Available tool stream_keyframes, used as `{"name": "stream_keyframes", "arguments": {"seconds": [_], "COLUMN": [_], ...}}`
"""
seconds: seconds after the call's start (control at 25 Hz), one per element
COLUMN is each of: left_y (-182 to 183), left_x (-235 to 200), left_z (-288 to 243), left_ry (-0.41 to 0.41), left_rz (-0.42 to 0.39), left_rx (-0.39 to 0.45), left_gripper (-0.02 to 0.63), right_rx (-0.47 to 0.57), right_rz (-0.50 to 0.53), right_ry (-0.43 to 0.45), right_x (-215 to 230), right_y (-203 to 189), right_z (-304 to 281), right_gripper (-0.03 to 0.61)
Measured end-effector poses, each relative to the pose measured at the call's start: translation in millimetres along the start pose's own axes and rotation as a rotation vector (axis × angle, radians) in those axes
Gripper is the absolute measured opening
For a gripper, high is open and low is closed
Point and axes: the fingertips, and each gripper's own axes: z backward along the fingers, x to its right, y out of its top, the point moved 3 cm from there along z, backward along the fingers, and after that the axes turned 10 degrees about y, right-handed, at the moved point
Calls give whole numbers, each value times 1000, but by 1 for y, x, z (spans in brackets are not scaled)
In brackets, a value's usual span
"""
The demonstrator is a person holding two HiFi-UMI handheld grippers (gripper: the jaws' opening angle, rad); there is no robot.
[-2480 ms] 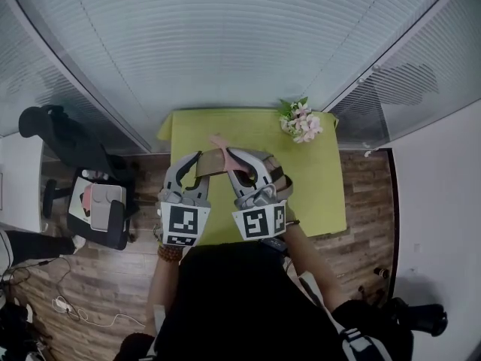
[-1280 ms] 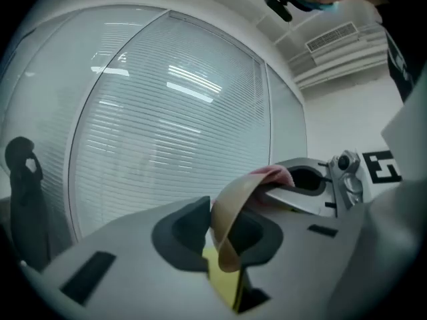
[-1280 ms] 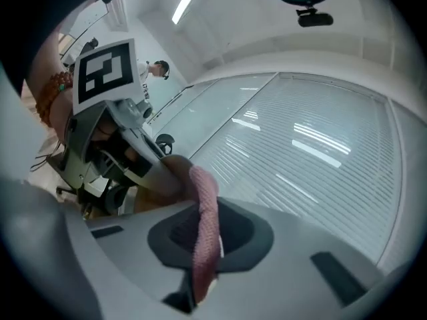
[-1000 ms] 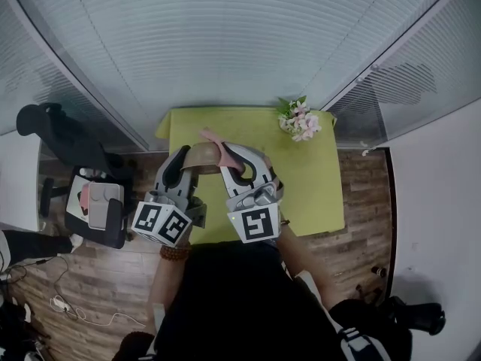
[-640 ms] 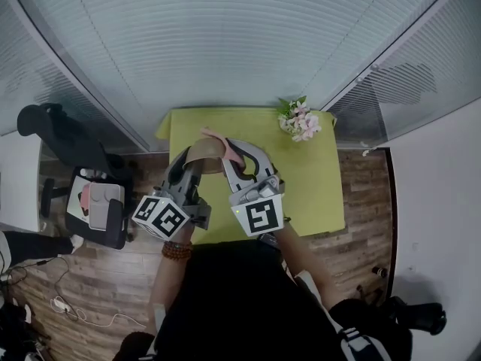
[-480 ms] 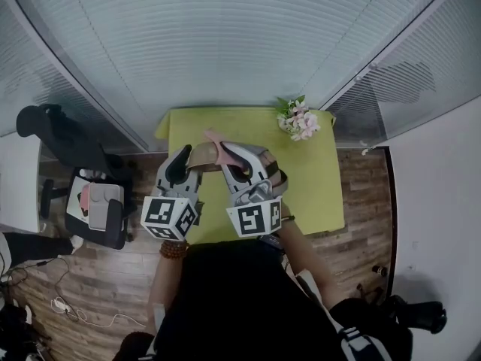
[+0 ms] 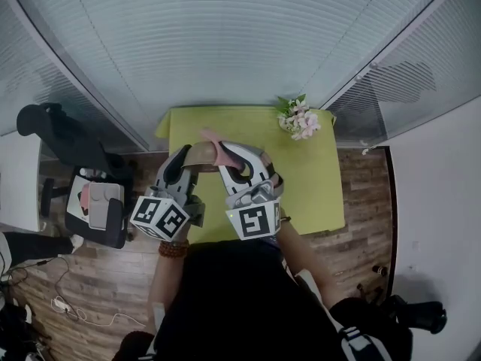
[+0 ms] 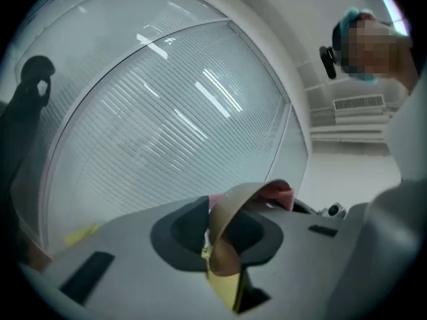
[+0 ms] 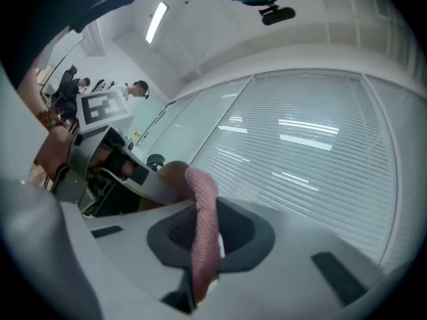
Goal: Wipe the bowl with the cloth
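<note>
Now that my left gripper [image 7: 186,159] is closing back on the thin brown bowl [image 8: 220,245] rim, up above the green table [image 7: 316,171], my right gripper [image 7: 229,160], pinching the pink mesh cloth [image 9: 200,212], probably gets a fresh patch.

You are holding the bowl [image 7: 201,155] over the table [image 7: 316,186], your left gripper [image 7: 184,164] closing on its rim, your right gripper [image 7: 230,164] pressing the cloth [image 7: 213,139] against it.
</note>
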Motion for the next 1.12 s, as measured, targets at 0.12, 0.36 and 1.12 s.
{"name": "stream_keyframes", "arguments": {"seconds": [0.12, 0.36, 1.12], "left_y": [0, -12, -19], "left_x": [-4, -4, 4], "left_z": [0, -5, -9], "left_ry": [-35, -84, 24], "left_rz": [235, 316, -22], "left_rx": [34, 22, -70], "left_gripper": [61, 86, 63], "right_rx": [35, 42, -37], "right_rz": [-76, -198, -64], "right_ry": [8, 38, -11], "right_x": [5, 14, 6], "right_y": [3, -10, -22], "right_z": [1, -1, 6], "right_gripper": [23, 23, 18]}}
